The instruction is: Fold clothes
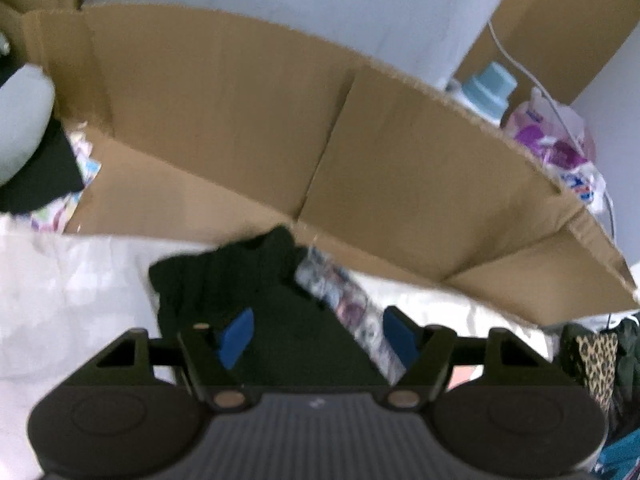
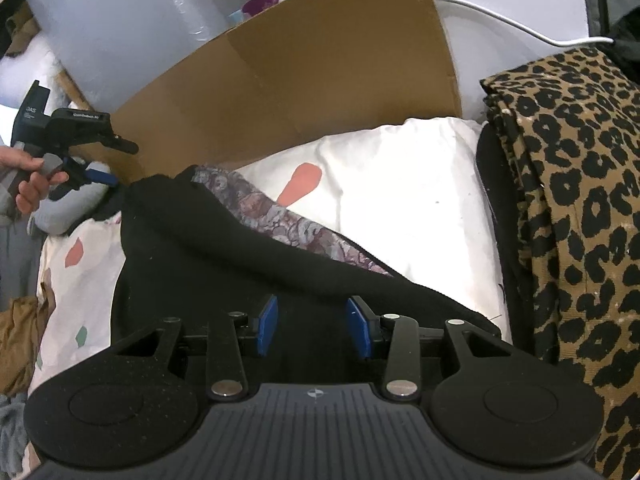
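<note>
A black garment point(image 2: 192, 248) with a floral lining point(image 2: 272, 216) lies crumpled on white patterned bedding point(image 2: 400, 184). My right gripper point(image 2: 312, 304) hovers low over its near part. Its blue pads stand partly apart with black cloth filling the gap, and I cannot make out whether they press on it. In the left wrist view the same black garment point(image 1: 224, 276) and lining point(image 1: 344, 292) lie under my left gripper point(image 1: 320, 316), whose pads are wide apart and open over the far corner. The right wrist view shows that left gripper point(image 2: 102, 178) held by a hand point(image 2: 32, 188).
A large open cardboard box point(image 1: 240, 120) stands right behind the garment. A leopard-print garment point(image 2: 568, 200) is stacked at the right. A blue-capped bottle point(image 1: 488, 88) and a plastic bag point(image 1: 556, 148) sit beyond the box. A bubble-wrap roll point(image 2: 120, 20) rises at the back left.
</note>
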